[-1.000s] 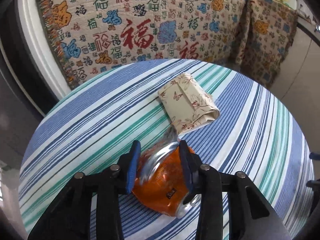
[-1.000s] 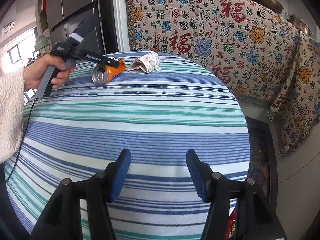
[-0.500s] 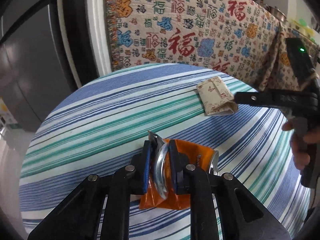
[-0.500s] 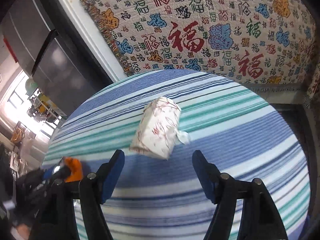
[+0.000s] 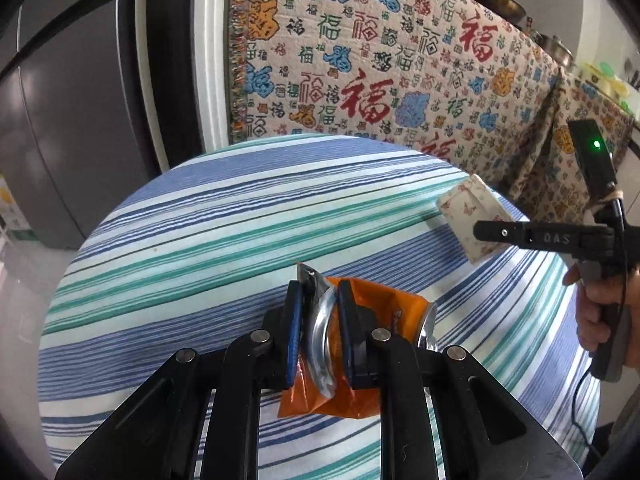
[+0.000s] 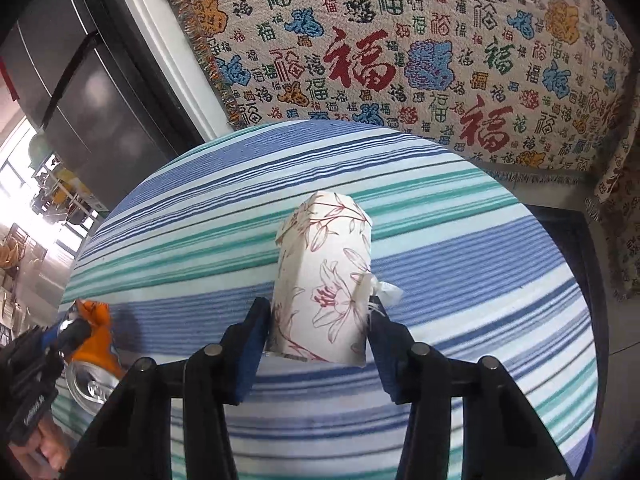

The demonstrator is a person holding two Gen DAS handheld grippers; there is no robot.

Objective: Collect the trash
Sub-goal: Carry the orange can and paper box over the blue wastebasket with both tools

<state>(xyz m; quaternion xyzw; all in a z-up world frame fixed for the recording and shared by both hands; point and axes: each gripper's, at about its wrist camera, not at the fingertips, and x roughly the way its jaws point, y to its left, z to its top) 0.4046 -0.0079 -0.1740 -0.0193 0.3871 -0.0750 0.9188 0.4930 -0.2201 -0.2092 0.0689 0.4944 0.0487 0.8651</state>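
Left tongs (image 5: 320,332) clamp crushed orange can (image 5: 360,344) above striped table (image 5: 200,240); beside can, right tongs (image 6: 320,328), just narrowing, straddle floral paper packet (image 6: 324,280). Both pieces nearly secured.

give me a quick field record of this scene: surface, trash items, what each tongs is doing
surface: round table under a blue, teal and white striped cloth
item 1: crushed orange drink can, lying on the cloth
item 2: floral-print paper packet, lying on the cloth
left tongs: shut on the crushed orange drink can, pinching its flattened end
right tongs: jaws have just been closing; pads sit against both sides of the packet's near end
backdrop: patterned throw with red characters; dark fridge
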